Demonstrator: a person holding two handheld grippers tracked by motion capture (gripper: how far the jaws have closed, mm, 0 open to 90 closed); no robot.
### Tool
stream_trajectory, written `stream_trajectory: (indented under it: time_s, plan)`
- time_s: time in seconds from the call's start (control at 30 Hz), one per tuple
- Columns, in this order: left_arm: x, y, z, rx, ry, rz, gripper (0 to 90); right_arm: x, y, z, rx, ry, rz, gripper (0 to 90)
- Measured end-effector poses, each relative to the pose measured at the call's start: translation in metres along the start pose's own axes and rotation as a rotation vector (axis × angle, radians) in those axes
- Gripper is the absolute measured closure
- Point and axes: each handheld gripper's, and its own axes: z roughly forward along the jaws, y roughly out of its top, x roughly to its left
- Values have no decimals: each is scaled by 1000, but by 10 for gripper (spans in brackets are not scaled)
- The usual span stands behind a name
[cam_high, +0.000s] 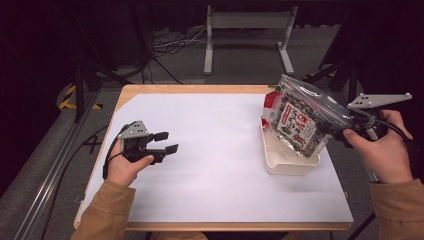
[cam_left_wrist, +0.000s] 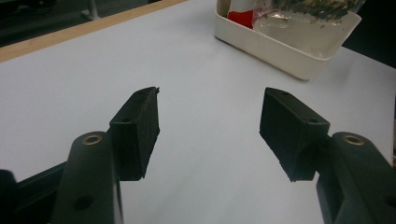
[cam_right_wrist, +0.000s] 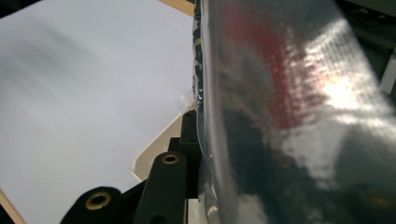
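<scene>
A clear plastic bag (cam_high: 300, 120) of dark pieces with a red and white label hangs tilted over a cream tray (cam_high: 290, 170) at the table's right. My right gripper (cam_high: 339, 131) is shut on the bag's right edge. In the right gripper view the bag (cam_right_wrist: 289, 116) hides one jaw, and the gripper (cam_right_wrist: 198, 140) pinches it above the tray's rim (cam_right_wrist: 154, 149). My left gripper (cam_high: 166, 142) rests open on the white sheet at the left, with nothing between its jaws. The left gripper view has the gripper (cam_left_wrist: 210, 116) facing the tray (cam_left_wrist: 280, 49) and the bag (cam_left_wrist: 308, 9).
A red and white packet (cam_high: 271, 102) stands in the tray's far end, also seen in the left gripper view (cam_left_wrist: 240, 14). The white sheet (cam_high: 215, 165) covers most of the wooden table (cam_high: 200, 89). A metal stand (cam_high: 247, 35) and cables lie on the floor behind.
</scene>
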Motion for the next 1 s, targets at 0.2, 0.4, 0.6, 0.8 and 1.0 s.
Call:
stream_trajectory:
  time_s: [0.2,0.4,0.6,0.8,1.0]
  plan:
    - [0,0,0,2,1,-4,382,-1,-7,21,61,27,5,770]
    - [0,-1,0,2,4,-2,379,1,-10,31,81,28,1,770]
    - [-1,-2,-3,1,7,-8,377,-6,-27,47,81,38,32,770]
    - [-1,-4,-3,10,8,-8,375,-18,-37,47,48,63,65,769]
    - [-1,-6,-5,10,27,-18,349,-23,-40,48,-7,57,77,760]
